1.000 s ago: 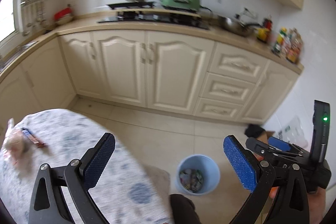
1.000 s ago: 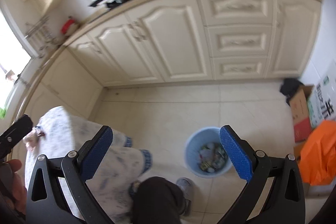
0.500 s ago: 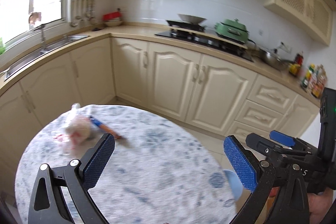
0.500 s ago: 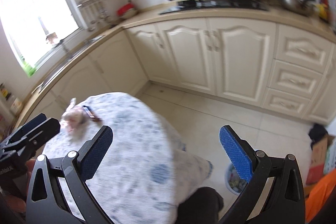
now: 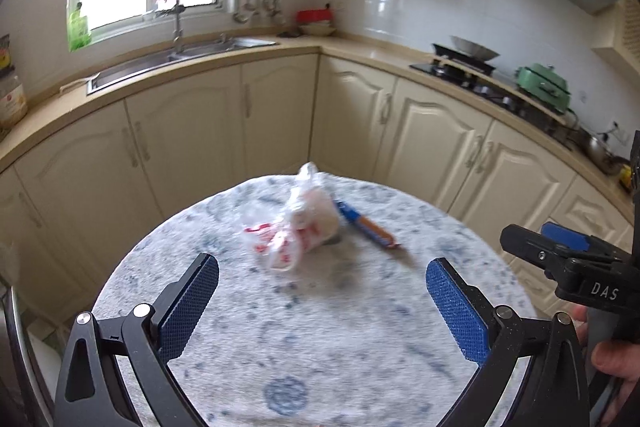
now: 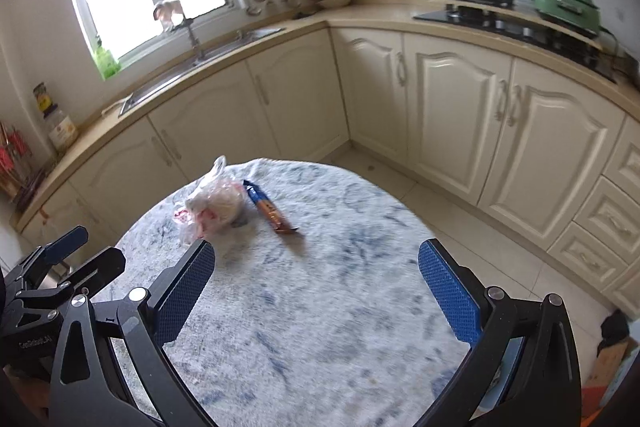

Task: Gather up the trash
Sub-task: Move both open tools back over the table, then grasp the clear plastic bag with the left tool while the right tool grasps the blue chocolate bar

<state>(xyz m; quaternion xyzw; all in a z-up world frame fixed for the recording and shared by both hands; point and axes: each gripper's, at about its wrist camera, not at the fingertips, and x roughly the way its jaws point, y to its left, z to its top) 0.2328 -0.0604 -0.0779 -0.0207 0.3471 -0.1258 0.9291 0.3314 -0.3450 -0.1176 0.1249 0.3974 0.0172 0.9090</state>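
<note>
A crumpled plastic bag [image 5: 298, 223] and a blue-orange snack wrapper [image 5: 366, 224] lie just beside each other on the far part of the round patterned surface [image 5: 320, 347], with the left hand-held gripper [image 5: 320, 301] and right hand-held gripper [image 6: 316, 285] both spread wide, empty, above its near part.

The left claw [image 5: 322, 301] is held level with its jaws spread wide and nothing between the blue pads. The right claw [image 6: 316, 285] is alongside it, likewise spread wide and empty, both pointing forward and slightly down.
</note>
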